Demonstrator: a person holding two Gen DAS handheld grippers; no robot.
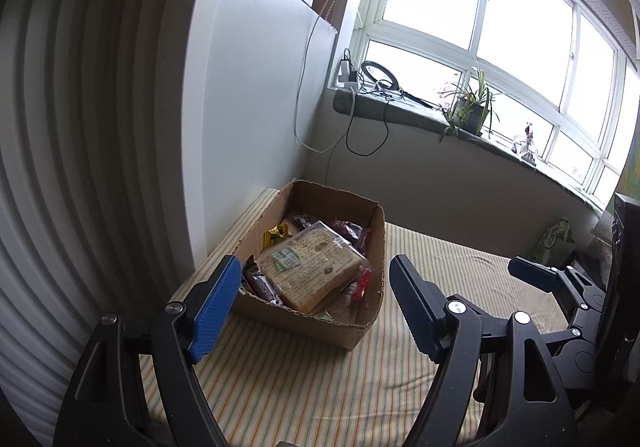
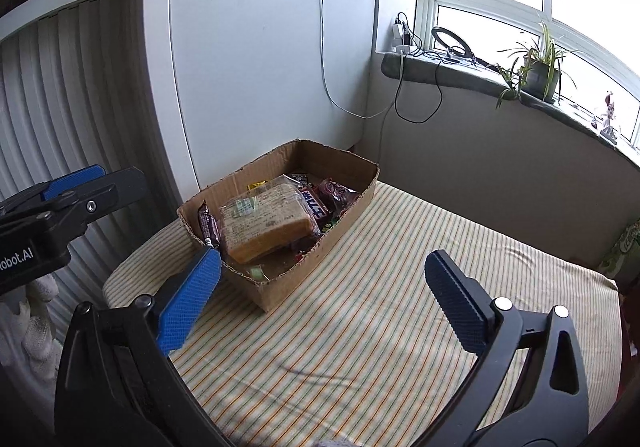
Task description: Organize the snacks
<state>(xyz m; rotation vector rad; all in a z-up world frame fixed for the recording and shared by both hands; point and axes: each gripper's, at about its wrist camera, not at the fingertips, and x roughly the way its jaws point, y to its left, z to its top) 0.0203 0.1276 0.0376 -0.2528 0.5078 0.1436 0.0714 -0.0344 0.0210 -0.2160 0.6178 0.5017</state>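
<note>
White letters that read "obot.AI" stand on the black body of the left gripper (image 2: 60,187), at about nine o'clock in the right wrist view; the start of the word is cut off by the edge. In the cardboard box (image 2: 340,223), a red and blue snack bar (image 2: 316,205) has big white letters, but they are too blurry to read. The bread bag (image 2: 264,223) has a green label (image 2: 243,207) and small print, also too small to read.
</note>
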